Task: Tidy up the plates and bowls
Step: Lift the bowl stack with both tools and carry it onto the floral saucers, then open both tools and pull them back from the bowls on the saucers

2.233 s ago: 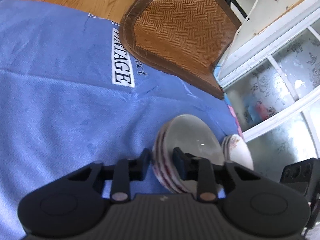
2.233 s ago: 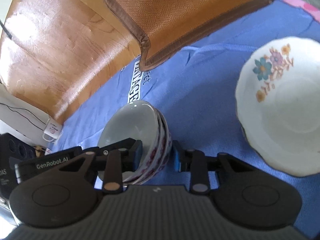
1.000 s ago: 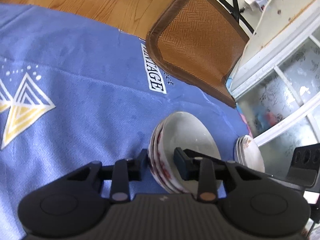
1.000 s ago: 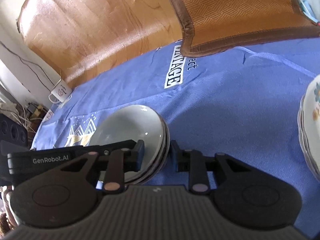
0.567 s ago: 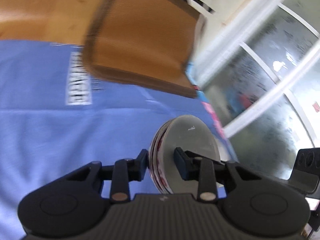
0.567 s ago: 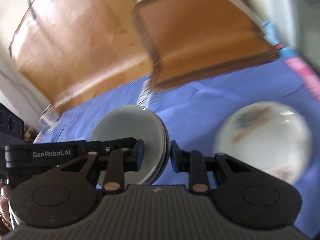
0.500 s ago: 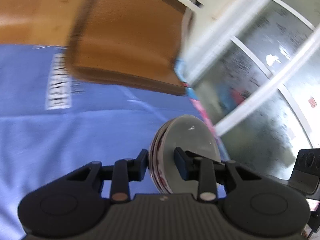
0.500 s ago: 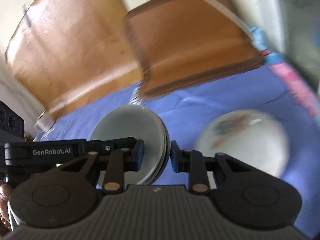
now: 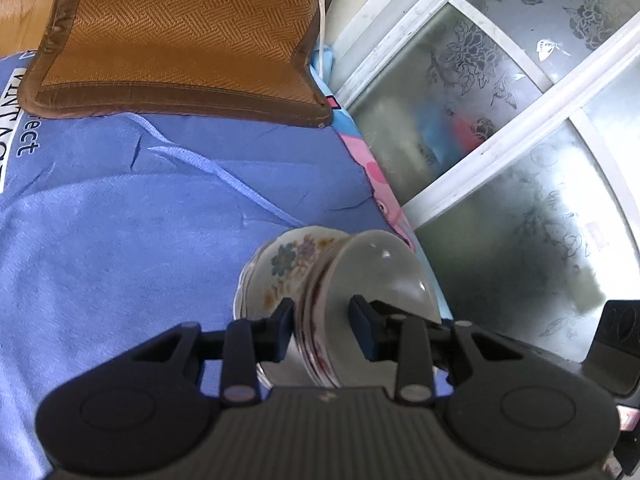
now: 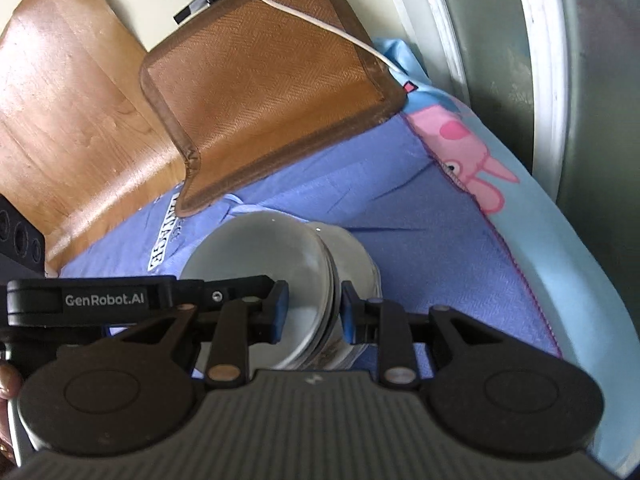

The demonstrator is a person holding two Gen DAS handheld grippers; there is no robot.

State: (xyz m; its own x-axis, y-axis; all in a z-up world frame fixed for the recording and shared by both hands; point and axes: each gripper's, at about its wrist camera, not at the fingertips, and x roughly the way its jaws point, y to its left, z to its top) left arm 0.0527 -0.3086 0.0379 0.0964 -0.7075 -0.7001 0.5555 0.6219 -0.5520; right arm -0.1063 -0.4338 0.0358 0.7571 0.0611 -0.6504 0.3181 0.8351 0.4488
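- Glazed white bowls (image 9: 380,276), nested in a small stack with dark red pattern on their outer walls, hung between the two claws, held up on edge rather than resting flat.
- Left claw (image 9: 322,332) pinched the near-left rim of the stack, one pad outside against the patterned wall and the other inside the top bowl (its blue-edged pads showed on both sides of the rim).
- Right claw (image 10: 312,312) pinched the opposite rim of the same stack (image 10: 276,264) in the same way, one pad inside and one outside; the left claw's black body reached in from the left of that view, bearing white lettering.
- Flowered plates (image 9: 280,264), white with a blue and yellow blossom print, lay stacked on the blue cloth (image 9: 120,240) directly behind and below the bowls; in the right wrist view the plates (image 10: 356,260) peeked out just to the right of the bowls. Whether the bowls touched the plates could not be told.
- Blue cloth covered the surface and carried a printed label at its far left.
- Brown woven mat (image 9: 180,32) lay at the far edge, overlapping the cloth, with a white cable (image 10: 304,16) running across it.
- Pale blue sheet with a pink cartoon figure (image 10: 476,156) showed along the right edge of the cloth.
- Frosted glass panels (image 9: 520,100) in white frames stood to the right, etched with flowers and butterflies.
- Wooden floor (image 10: 60,100) showed at the far left.
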